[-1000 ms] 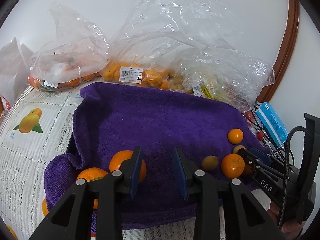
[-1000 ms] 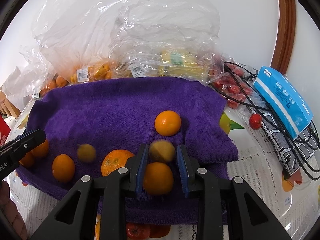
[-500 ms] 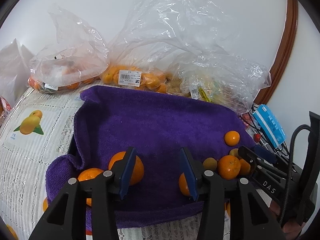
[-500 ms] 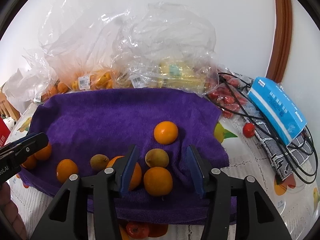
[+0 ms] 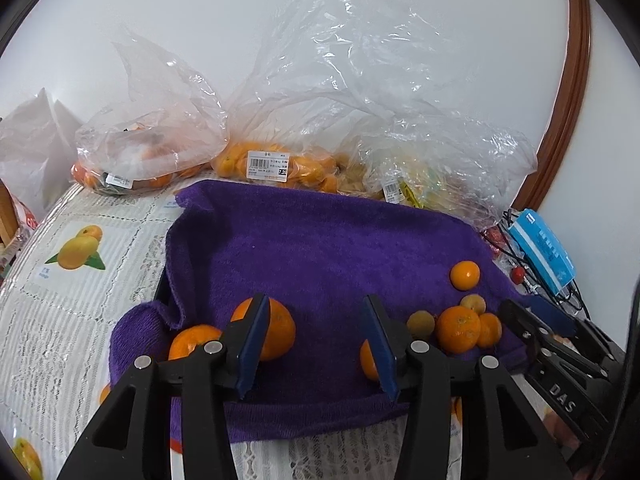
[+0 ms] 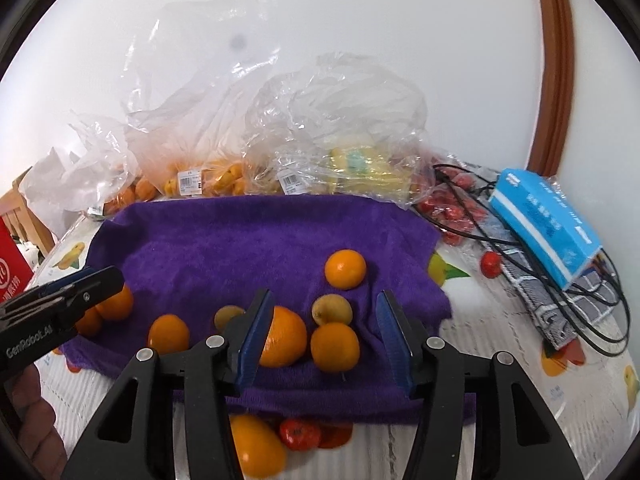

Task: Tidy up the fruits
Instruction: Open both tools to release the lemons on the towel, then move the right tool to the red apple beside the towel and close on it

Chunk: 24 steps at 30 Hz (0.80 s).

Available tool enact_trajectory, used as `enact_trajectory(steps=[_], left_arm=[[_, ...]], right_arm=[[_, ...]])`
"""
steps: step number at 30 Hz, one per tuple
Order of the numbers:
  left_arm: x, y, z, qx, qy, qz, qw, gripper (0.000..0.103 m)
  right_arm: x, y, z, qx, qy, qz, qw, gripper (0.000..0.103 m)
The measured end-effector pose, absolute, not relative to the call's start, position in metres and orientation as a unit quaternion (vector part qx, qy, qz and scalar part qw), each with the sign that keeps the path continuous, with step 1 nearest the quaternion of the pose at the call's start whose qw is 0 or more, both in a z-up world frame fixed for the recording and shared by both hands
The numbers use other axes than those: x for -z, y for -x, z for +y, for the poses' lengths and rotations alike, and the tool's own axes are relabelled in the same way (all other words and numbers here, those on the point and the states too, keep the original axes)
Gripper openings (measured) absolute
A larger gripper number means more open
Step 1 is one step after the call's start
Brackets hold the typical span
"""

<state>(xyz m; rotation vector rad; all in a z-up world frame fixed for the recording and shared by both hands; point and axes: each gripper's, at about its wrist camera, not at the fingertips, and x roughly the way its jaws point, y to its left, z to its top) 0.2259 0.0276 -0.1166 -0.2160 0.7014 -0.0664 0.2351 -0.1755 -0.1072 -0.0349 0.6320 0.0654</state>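
Note:
A purple towel (image 5: 320,240) (image 6: 248,240) lies on the table with several oranges and small yellowish fruits on it. My left gripper (image 5: 316,344) is open and empty above the towel's near edge, with a large orange (image 5: 276,328) just behind its left finger. My right gripper (image 6: 326,336) is open and empty, with an orange (image 6: 335,346) and a bigger orange (image 6: 286,336) lying between its fingers and a small yellowish fruit (image 6: 332,309) behind. Another orange (image 6: 345,269) sits farther back.
Clear plastic bags of oranges (image 5: 272,164) and yellow fruit (image 6: 360,160) line the back by the wall. A blue box (image 6: 544,224), black cables (image 6: 500,240) and small red fruits (image 6: 491,264) lie at the right. Fruit (image 6: 256,446) lies under the towel's near edge.
Both grippers have opened wider and pulled back and up from the towel. The right gripper let go of the orange, which now lies free between its fingers.

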Motion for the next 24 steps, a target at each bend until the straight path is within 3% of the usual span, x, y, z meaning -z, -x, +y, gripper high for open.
enact_trajectory(steps=[14,24], left_arm=[[0.12,-0.186,0.042,0.034,0.126,0.341,0.931,0.046],[0.123,-0.174,0.061,0.028,0.14,0.345,0.928,0.046]], right_arm=[[0.121,-0.183,-0.186,-0.041,-0.018,0.363,0.931,0.053],[0.125,-0.168,-0.186,-0.032,-0.013,0.383,0.923,0.044]])
